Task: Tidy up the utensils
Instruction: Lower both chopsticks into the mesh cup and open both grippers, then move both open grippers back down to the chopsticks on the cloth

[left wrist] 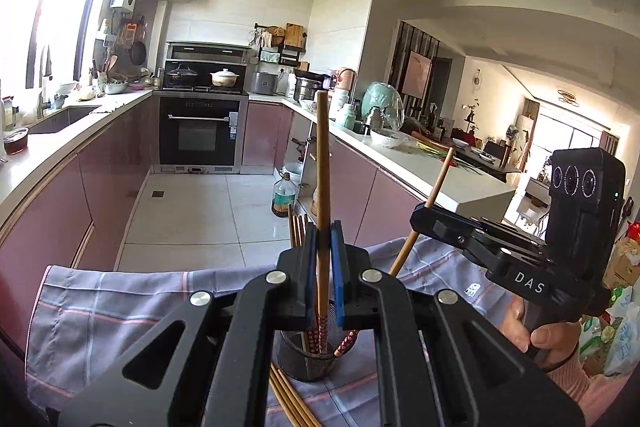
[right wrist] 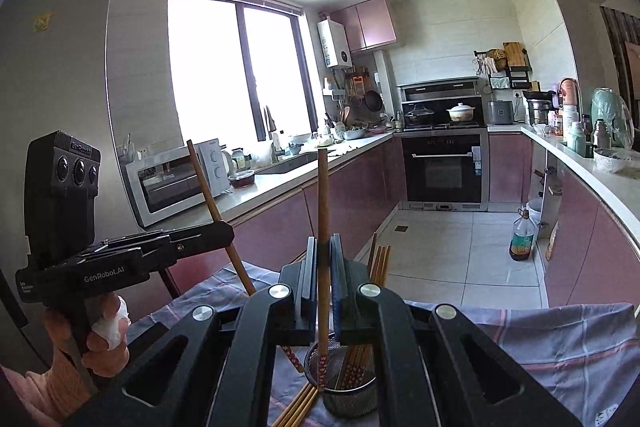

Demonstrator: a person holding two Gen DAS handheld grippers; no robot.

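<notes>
My fingers pinched one chopstick apiece: left gripper (left wrist: 323, 239) and right gripper (right wrist: 324, 251) each held a chopstick (left wrist: 322, 163) upright above the mesh cup (right wrist: 350, 387) on the cloth (left wrist: 120, 303). I judged I was mid-drop; next I needed to lower, then let go.

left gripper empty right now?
No. In the left wrist view the left gripper is shut on a chopstick standing upright above the mesh cup.
</notes>
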